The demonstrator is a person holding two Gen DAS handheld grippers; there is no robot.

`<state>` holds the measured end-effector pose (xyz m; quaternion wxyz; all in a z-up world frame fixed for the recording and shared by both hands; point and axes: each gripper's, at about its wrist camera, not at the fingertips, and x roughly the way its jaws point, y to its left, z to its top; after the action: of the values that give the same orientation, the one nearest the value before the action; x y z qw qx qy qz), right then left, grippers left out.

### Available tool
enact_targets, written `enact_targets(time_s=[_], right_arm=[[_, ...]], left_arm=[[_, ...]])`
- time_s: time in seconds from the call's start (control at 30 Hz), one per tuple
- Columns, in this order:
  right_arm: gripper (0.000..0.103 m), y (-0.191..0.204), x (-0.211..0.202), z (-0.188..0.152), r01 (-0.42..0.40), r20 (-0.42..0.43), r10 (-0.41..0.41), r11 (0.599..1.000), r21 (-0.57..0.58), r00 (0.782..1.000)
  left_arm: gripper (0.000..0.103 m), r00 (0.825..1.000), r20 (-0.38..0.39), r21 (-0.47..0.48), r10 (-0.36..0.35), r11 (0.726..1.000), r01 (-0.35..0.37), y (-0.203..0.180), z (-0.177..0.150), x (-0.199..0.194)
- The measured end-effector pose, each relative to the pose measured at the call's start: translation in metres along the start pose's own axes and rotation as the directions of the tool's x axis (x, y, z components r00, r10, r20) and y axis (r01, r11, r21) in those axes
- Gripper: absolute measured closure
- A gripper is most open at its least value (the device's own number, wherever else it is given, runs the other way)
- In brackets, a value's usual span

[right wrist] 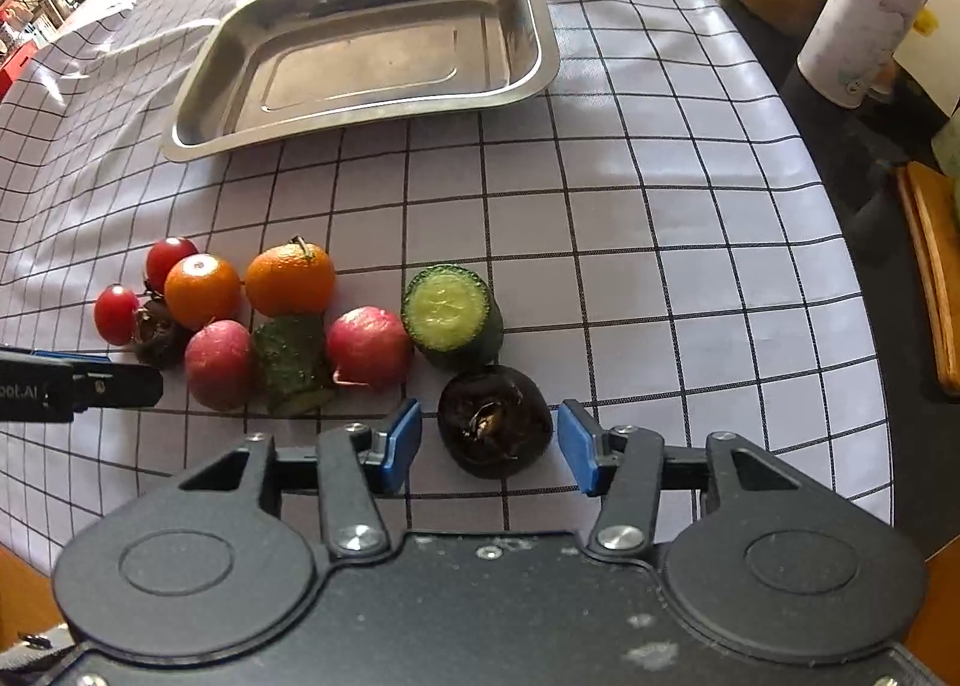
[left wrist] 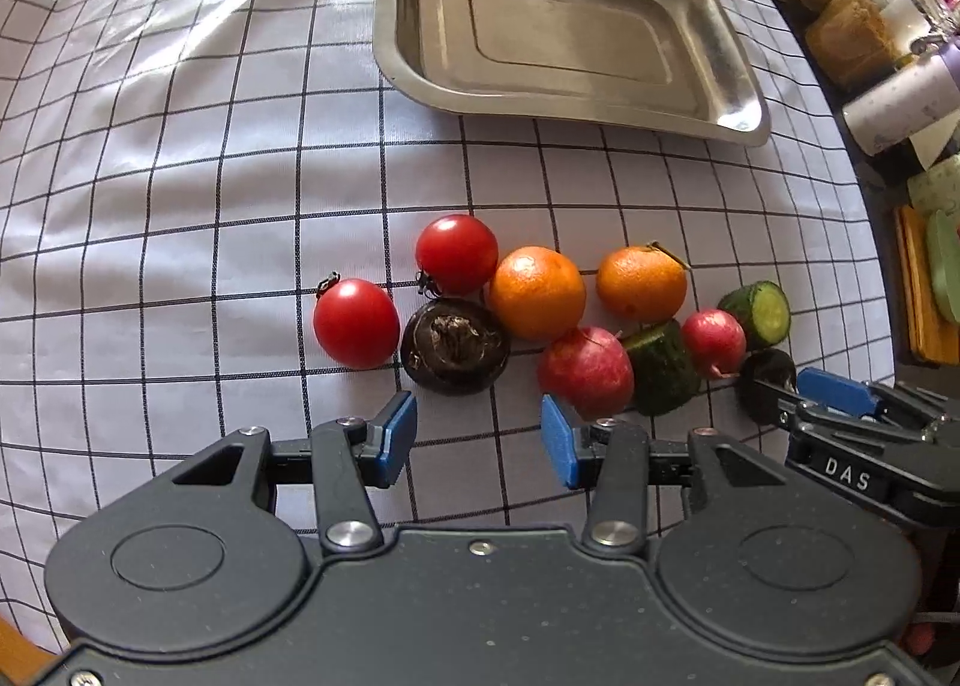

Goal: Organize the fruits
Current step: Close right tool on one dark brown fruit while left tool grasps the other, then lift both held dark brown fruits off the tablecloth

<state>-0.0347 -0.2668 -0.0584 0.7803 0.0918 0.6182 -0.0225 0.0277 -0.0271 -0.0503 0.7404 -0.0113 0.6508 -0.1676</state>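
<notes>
A cluster of produce lies on the checked cloth: two tomatoes (left wrist: 356, 322), two oranges (left wrist: 536, 292), two red radishes (left wrist: 585, 369), two cucumber pieces (right wrist: 451, 314) and two dark round chestnut-like bulbs. One dark bulb (left wrist: 454, 345) sits just beyond my left gripper (left wrist: 479, 440), which is open with nothing between its pads. The other dark bulb (right wrist: 493, 422) rests on the cloth between the pads of my right gripper (right wrist: 490, 449); small gaps show on both sides, so it is open around it. An empty steel tray (left wrist: 390, 56) stands farther back.
Jars and a white bottle (right wrist: 864, 8) crowd the table's far right edge, next to a wooden board (right wrist: 930, 266). The other gripper's finger (right wrist: 90, 386) reaches in from the left of the right wrist view. Bare checked cloth (right wrist: 660, 242) lies between the produce and the tray.
</notes>
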Motion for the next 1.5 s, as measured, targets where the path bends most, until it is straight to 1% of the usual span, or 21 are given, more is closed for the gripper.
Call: enact_targets(time_s=[0.27, 0.4, 0.53, 0.67, 0.77, 0.9, 1.07, 1.2, 1.3, 1.43, 1.47, 1.5], right_arm=[[0.050, -0.002, 0.009, 0.002, -0.011, -0.021, 0.011, 1.000, -0.016, 1.000], [0.050, -0.001, 0.013, 0.002, -0.001, -0.024, 0.000, 0.999, -0.034, 1.000], [0.050, -0.003, 0.018, 0.004, -0.011, -0.047, 0.009, 0.999, -0.033, 0.999], [0.049, -0.004, 0.019, 0.005, -0.015, -0.047, 0.013, 0.999, -0.045, 0.999], [0.045, -0.003, 0.020, 0.005, -0.022, -0.052, 0.019, 0.998, -0.057, 0.998], [0.036, 0.002, 0.021, 0.002, -0.035, -0.057, 0.030, 0.995, -0.093, 0.998], [0.030, 0.004, 0.022, 0.003, -0.047, -0.061, 0.041, 0.994, -0.099, 0.997], [0.026, 0.004, 0.022, 0.003, -0.056, -0.062, 0.049, 0.993, -0.102, 0.997], [0.024, 0.007, 0.022, 0.002, -0.055, -0.060, 0.048, 0.991, -0.121, 0.997], [0.024, 0.008, 0.022, -0.001, -0.047, -0.053, 0.040, 0.990, -0.135, 0.998], [0.025, 0.008, 0.021, -0.001, -0.046, -0.053, 0.039, 0.990, -0.132, 0.998], [0.029, 0.007, 0.021, -0.001, -0.045, -0.053, 0.038, 0.991, -0.123, 0.998]], left_arm=[[0.050, 1.000, -0.010, -0.032, 0.025, 0.999, -0.026, 0.001, 0.011, 0.012], [0.050, 0.999, -0.002, -0.027, 0.048, 0.998, -0.048, -0.002, 0.014, 0.014], [0.049, 0.998, -0.025, -0.038, 0.062, 0.997, -0.063, -0.003, 0.018, 0.023], [0.049, 0.997, -0.026, -0.038, 0.073, 0.997, -0.074, -0.006, 0.020, 0.027], [0.049, 0.996, -0.030, -0.032, 0.080, 0.996, -0.081, -0.009, 0.020, 0.028], [0.045, 0.996, -0.043, -0.018, 0.081, 0.996, -0.082, -0.012, 0.020, 0.029], [0.044, 0.995, -0.043, -0.021, 0.093, 0.995, -0.094, -0.016, 0.023, 0.031], [0.045, 0.995, -0.045, -0.017, 0.087, 0.996, -0.088, -0.016, 0.022, 0.032], [0.045, 0.995, -0.045, -0.014, 0.085, 0.996, -0.086, -0.016, 0.022, 0.033], [0.045, 0.996, -0.041, -0.009, 0.082, 0.997, -0.082, -0.016, 0.021, 0.033], [0.045, 0.996, -0.041, -0.008, 0.080, 0.997, -0.080, -0.015, 0.021, 0.033], [0.047, 0.996, -0.040, -0.010, 0.081, 0.997, -0.081, -0.014, 0.020, 0.032]])
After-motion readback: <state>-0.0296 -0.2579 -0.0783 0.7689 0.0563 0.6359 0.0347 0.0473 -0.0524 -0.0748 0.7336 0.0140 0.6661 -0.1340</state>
